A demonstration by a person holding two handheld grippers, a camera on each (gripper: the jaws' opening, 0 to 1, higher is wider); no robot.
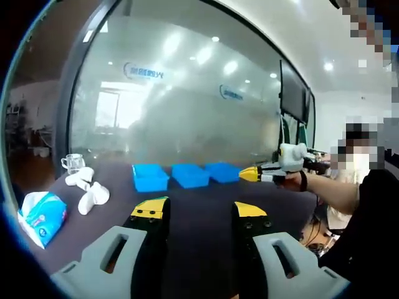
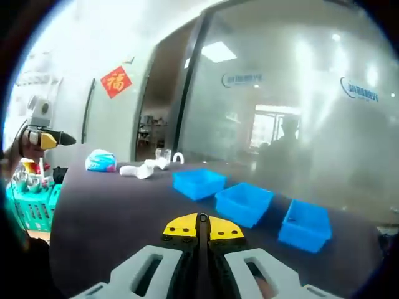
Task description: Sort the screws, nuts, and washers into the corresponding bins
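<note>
Roughly rectangular, seemingly plastic blue bins (image 2: 243, 203)

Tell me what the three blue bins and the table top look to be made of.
The three blue bins look like moulded plastic: uniform bright blue, thin straight walls, a slight sheen. The table top looks covered in a dark matte cloth or mat, since it shows no glare or grain; which of the two cannot be told.
</note>
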